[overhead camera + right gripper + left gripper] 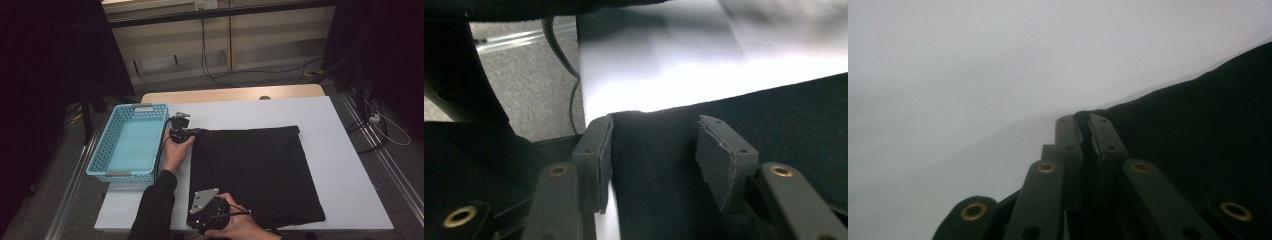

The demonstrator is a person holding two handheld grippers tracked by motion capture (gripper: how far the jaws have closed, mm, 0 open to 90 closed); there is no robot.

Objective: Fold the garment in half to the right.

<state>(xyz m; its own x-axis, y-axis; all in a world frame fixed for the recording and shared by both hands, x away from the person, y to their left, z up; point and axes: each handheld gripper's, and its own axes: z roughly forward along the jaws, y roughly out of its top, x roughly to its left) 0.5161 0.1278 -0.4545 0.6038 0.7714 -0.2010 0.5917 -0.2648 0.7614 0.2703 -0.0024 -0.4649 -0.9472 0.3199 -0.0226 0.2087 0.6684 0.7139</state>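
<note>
Two grippers at the near-left edge of a black cloth (255, 172) spread on the white table (345, 165).

The left gripper (1084, 131) is pinched tight on the cloth's far-left corner, beside the blue basket (131, 142). The right gripper (651, 150) holds its jaws apart, straddling the near-left corner.

Grey carpet floor (60, 165), wood-panelled wall (260, 40), black curtains (45, 55), dim light

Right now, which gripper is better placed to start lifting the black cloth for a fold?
Left. The left gripper is already shut on the cloth's far-left corner. The right gripper has its fingers open around the near-left corner and would probably have to close first.
</note>
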